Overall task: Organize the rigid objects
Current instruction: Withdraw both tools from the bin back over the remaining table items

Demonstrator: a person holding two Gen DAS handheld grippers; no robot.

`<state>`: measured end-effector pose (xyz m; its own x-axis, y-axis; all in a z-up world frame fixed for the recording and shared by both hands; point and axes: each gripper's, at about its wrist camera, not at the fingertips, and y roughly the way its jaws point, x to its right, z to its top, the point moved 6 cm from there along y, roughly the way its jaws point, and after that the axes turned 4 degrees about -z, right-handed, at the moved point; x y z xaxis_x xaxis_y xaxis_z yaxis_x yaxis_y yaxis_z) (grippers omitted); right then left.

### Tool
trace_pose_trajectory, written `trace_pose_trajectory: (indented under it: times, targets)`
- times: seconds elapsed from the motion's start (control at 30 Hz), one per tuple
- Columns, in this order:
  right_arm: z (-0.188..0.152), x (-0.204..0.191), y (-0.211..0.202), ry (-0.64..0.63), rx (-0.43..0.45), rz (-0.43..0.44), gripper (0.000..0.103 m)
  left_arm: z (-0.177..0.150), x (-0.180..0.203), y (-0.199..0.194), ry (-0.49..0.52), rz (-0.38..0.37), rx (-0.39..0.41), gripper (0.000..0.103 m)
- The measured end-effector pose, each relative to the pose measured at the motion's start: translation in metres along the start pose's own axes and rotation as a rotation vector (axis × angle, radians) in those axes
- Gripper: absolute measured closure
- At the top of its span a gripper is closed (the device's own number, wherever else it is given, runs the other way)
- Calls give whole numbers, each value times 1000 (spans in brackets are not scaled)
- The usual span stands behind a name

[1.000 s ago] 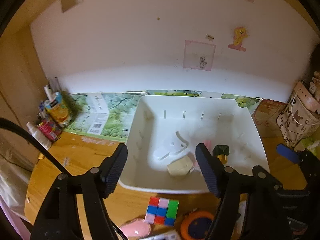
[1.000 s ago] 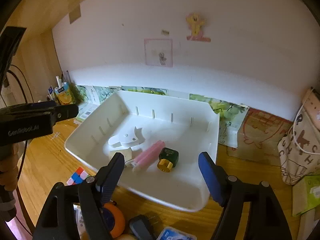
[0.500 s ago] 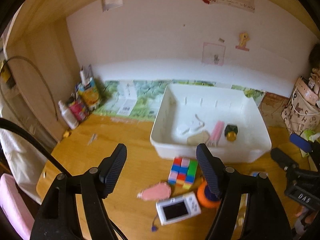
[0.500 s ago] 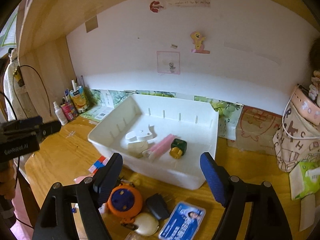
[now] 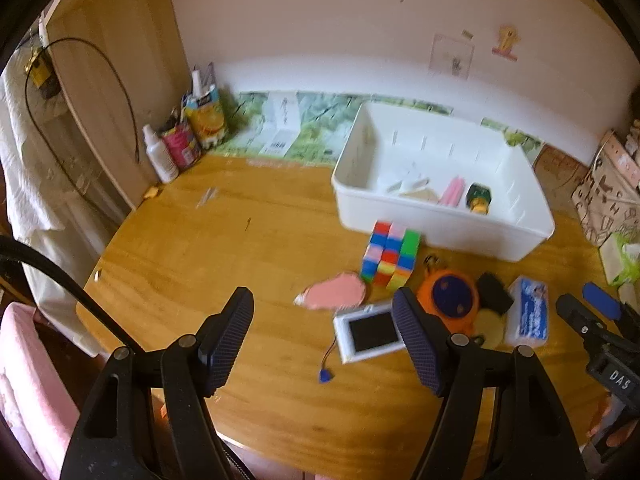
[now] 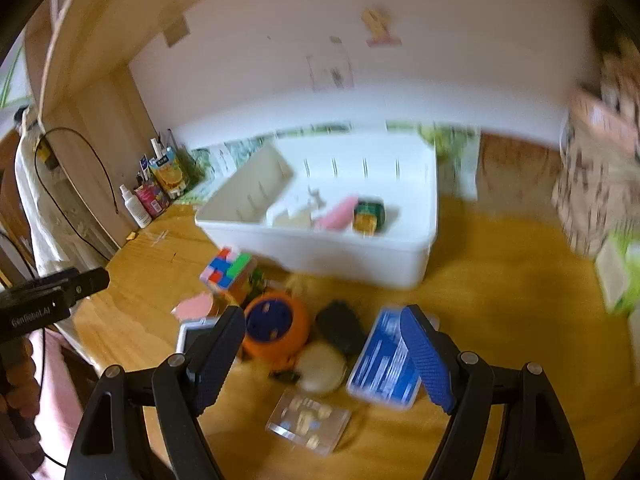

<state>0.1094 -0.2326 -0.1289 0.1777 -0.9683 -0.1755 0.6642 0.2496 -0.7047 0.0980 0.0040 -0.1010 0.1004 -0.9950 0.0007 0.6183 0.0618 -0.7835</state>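
Both grippers, left (image 5: 322,334) and right (image 6: 322,356), hung open and empty. Below them lay the cube (image 5: 390,258), stiff and light, probably best pinched across flat sides, just before the bin (image 5: 444,226).

Warm, yellowish indoor light, moderately bright. Heavy fisheye bending with black vignette at every corner. Motion blur throughout, strongest in the right wrist view, smearing the white bin (image 6: 328,240) and patterned bag (image 6: 592,184). Soft sheen across the wooden bench (image 5: 200,264). Shadows faint and short.
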Motion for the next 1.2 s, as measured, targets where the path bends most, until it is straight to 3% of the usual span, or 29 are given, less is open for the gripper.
trace_pose_trajectory:
  times: [0.33, 0.53, 0.73, 1.03, 1.2]
  targets:
    - [-41, 20, 10, 187, -138, 3, 22, -30, -22, 10, -21, 39, -89, 28]
    - [-64, 28, 22, 308, -228, -18, 22, -40, -29, 19, -12, 18, -125, 28]
    - [-81, 27, 30, 401, -293, -45, 22, -49, -32, 33, 40, -9, -197, 27]
    - [-100, 18, 34, 526, -309, -105, 22, -55, -30, 54, 148, -96, -305, 25]
    - [-111, 10, 35, 574, -301, -162, 22, -53, -20, 66, 270, -148, -342, 21]
